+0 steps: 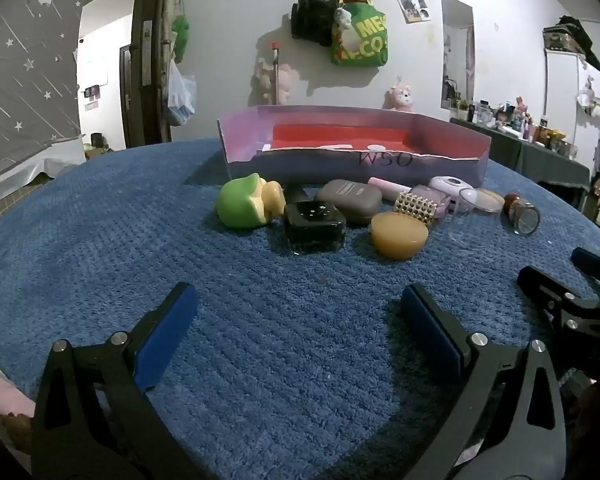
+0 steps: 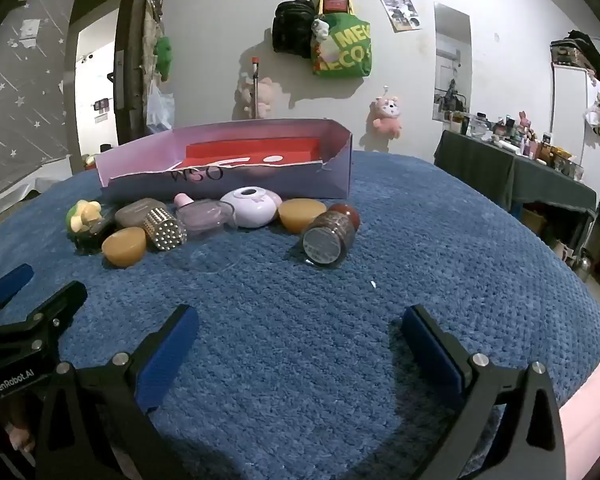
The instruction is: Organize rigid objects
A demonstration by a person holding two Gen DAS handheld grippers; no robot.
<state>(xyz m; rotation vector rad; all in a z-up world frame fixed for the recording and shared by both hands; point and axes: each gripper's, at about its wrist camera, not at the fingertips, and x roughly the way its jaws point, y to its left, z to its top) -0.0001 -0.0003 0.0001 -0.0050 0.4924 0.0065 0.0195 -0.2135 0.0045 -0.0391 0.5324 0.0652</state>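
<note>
Left wrist view: the left gripper (image 1: 298, 308) hangs above the blue carpet-like cloth (image 1: 100, 240) with its jaws spread wide and nothing between its blue pads. At twelve o'clock from it lies a cluster of small rigid objects. A green toy (image 1: 240, 206) with a pale yellow part sits at eleven o'clock of the cluster; just beside it, toward three o'clock, is a black square box (image 1: 314, 226). Behind that box lies a grey-brown case (image 1: 350, 200). An amber dome (image 1: 398, 236) rests at four o'clock from the black box, touching or nearly touching a studded gold piece (image 1: 416, 206). Farther toward three o'clock are a lilac round device (image 1: 450, 186), a clear round lid (image 1: 482, 200) and a brown-capped jar (image 1: 524, 214) lying on its side. Beyond the cluster, at twelve o'clock, stands a purple cardboard tray (image 1: 380, 160) with a red floor. Part of the right gripper (image 1: 568, 280) shows at three o'clock.

Right wrist view: the right gripper (image 2: 298, 308), its own pads in this view, is likewise spread wide and empty. The jar (image 2: 328, 236) lies at twelve o'clock from it, base toward the camera. A second amber dome (image 2: 300, 214) is just beside the jar at ten o'clock. The tray (image 2: 228, 176) stands at eleven o'clock, behind the row.
</note>
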